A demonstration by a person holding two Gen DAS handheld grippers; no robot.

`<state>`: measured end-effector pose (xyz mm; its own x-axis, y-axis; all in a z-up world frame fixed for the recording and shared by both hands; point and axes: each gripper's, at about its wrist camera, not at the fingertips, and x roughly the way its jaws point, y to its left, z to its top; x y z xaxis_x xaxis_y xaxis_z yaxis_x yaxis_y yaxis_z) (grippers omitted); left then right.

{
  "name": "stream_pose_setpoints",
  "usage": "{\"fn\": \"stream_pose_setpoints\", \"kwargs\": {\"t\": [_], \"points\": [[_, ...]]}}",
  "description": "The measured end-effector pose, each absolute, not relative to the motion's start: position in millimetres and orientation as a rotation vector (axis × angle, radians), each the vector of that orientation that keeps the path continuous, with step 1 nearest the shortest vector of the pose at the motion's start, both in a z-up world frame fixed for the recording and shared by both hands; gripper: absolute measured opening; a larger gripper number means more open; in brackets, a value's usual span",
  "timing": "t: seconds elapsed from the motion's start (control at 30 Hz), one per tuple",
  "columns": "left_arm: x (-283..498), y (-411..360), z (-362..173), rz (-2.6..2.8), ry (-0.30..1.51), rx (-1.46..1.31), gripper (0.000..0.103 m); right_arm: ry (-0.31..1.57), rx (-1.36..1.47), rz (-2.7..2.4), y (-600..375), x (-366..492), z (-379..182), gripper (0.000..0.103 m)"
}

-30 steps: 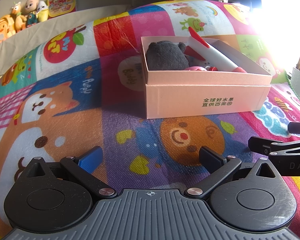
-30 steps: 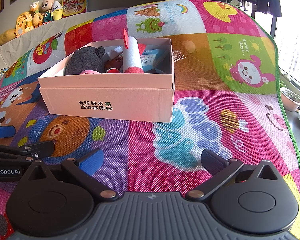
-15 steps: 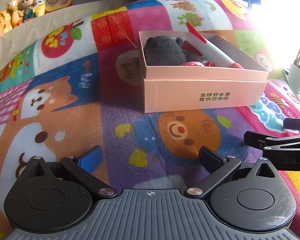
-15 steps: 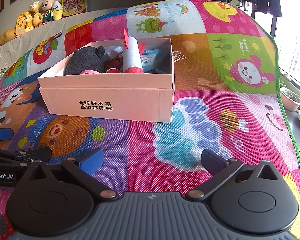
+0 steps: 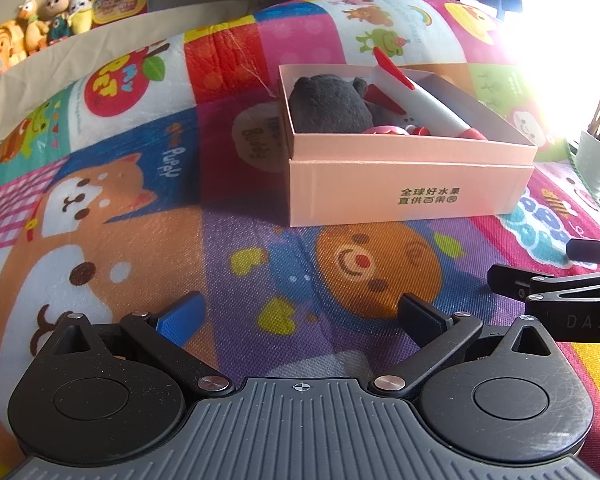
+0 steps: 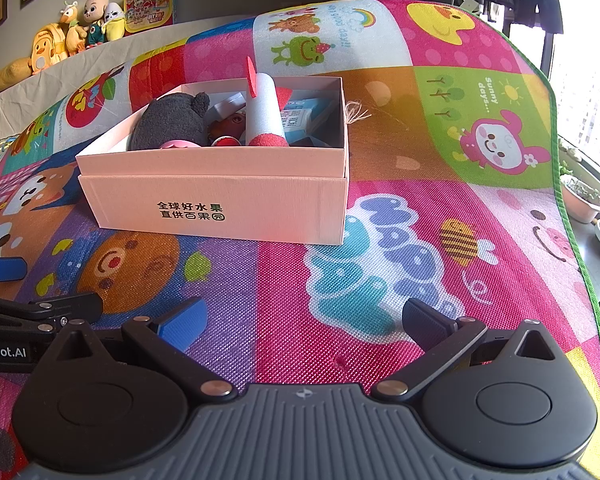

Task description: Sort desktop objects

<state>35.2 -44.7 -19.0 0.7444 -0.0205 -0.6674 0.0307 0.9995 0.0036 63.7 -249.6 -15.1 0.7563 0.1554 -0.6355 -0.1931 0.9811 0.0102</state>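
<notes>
A pink cardboard box (image 5: 412, 196) (image 6: 228, 204) stands on the colourful play mat. Inside lie a grey plush toy (image 5: 328, 106) (image 6: 168, 124), a white foam rocket with red fins (image 5: 424, 102) (image 6: 265, 112), a blue carton (image 6: 304, 114) and small red and pink items. My left gripper (image 5: 300, 314) is open and empty, low over the mat in front of the box. My right gripper (image 6: 304, 322) is open and empty, in front of the box's right corner. Each gripper shows at the edge of the other's view.
The play mat (image 6: 440, 200) covers the whole surface; its green edge (image 6: 564, 184) drops off at the right. Stuffed toys (image 6: 80, 20) and a picture box line a ledge at the back left. Plant pots (image 6: 584, 200) stand beyond the mat's right edge.
My left gripper has drawn back a little and tilted, so the box sits higher and smaller in its view. The right gripper has barely moved.
</notes>
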Motion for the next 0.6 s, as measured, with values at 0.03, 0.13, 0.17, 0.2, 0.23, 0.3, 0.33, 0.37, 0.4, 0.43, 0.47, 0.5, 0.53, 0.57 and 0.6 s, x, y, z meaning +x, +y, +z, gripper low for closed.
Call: {"fn": "stream_pose_setpoints", "kwargs": {"t": [0.03,0.13,0.17,0.2,0.23,0.3,0.33,0.37,0.4,0.43,0.47,0.5,0.53,0.57,0.6], "points": [[35.1,-44.6,-19.0,-0.028,0.730,0.014,0.103,0.687,-0.057,0.190,-249.1,63.9,-15.0,0.103],[34.1,-43.0,-18.5,-0.034,0.726,0.002,0.103,0.687,-0.058,0.190,-249.0,63.9,-14.9,0.103],[34.0,-42.9,-18.5,-0.035,0.725,0.001,0.103,0.687,-0.057,0.190,-249.3,63.8,-15.0,0.103],[33.8,-43.1,-18.5,-0.036,0.724,0.001,0.103,0.687,-0.057,0.190,-249.5,63.8,-15.0,0.103],[33.7,-42.3,-18.5,-0.037,0.722,-0.001,0.103,0.688,-0.057,0.190,-249.0,63.9,-14.9,0.103],[33.9,-41.3,-18.6,-0.037,0.719,-0.007,0.103,0.688,-0.057,0.190,-249.1,63.9,-14.9,0.103],[33.9,-41.1,-18.6,-0.037,0.718,-0.009,0.103,0.688,-0.057,0.190,-249.1,63.8,-14.9,0.103],[34.1,-41.6,-18.7,-0.035,0.719,-0.006,0.103,0.688,-0.057,0.190,-249.4,63.8,-15.0,0.103],[34.2,-42.0,-18.9,-0.034,0.719,-0.002,0.103,0.688,-0.057,0.190,-249.2,63.8,-14.9,0.103],[34.0,-41.7,-19.0,-0.034,0.719,-0.001,0.103,0.688,-0.057,0.190,-249.2,63.8,-14.9,0.103],[34.0,-41.5,-19.1,-0.035,0.718,-0.003,0.103,0.688,-0.057,0.190,-249.5,63.7,-15.0,0.103],[33.8,-41.7,-19.3,-0.035,0.718,-0.003,0.103,0.688,-0.057,0.190,-249.3,63.8,-14.9,0.103],[33.7,-41.8,-19.5,-0.036,0.718,-0.003,0.103,0.688,-0.057,0.190,-249.4,63.8,-14.9,0.103],[33.8,-42.0,-19.5,-0.035,0.719,-0.002,0.103,0.688,-0.058,0.190,-249.6,63.7,-15.0,0.103],[33.7,-41.6,-19.6,-0.035,0.719,-0.001,0.103,0.688,-0.057,0.190,-249.9,63.7,-15.0,0.103]]}}
